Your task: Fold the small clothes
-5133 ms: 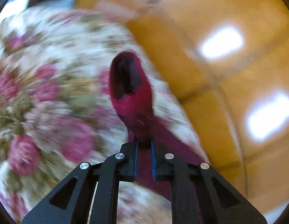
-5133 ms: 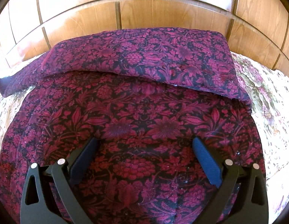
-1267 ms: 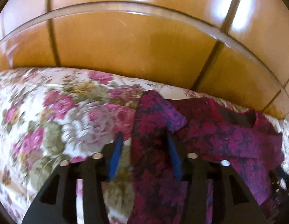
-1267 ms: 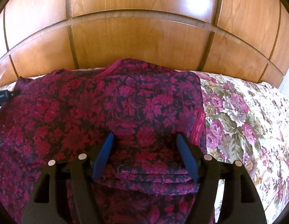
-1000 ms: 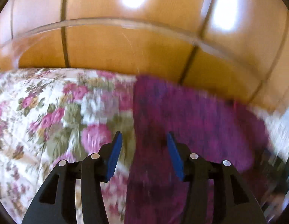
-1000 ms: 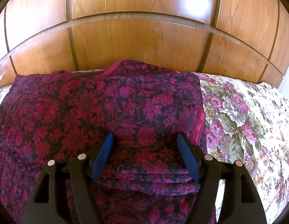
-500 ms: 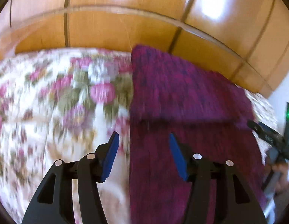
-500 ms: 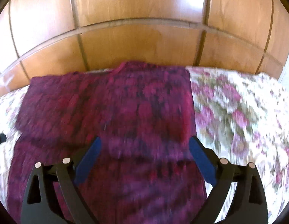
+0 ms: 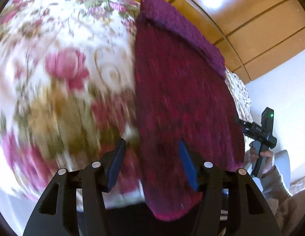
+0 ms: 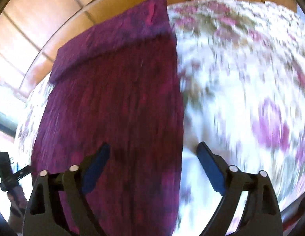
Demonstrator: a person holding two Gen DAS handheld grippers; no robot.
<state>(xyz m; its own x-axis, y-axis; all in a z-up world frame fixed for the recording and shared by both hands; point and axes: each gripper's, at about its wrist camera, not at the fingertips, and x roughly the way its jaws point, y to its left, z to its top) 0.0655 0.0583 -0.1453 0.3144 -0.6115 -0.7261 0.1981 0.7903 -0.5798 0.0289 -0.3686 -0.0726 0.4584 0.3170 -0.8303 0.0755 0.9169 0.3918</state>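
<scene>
A dark red and purple floral garment (image 9: 182,90) lies flat on the flowered bedspread (image 9: 64,68), its far end folded back over itself near the headboard. My left gripper (image 9: 151,161) is open and empty over the garment's near left edge. My right gripper (image 10: 152,163) is open and empty over the garment's (image 10: 117,102) near right edge. Each gripper shows in the other's view, the right one (image 9: 260,129) and the left one (image 10: 6,173). Both views are blurred by motion.
A wooden panelled headboard (image 9: 241,13) runs behind the bed and shows in the right wrist view (image 10: 44,15) too. The bedspread (image 10: 241,78) spreads to both sides of the garment. A white wall (image 9: 286,82) stands at the right.
Both grippers have drawn back from the headboard end to the garment's near end and tilted down. The left gripper, shut on cloth 5 s ago, is open. The garment's top stays folded.
</scene>
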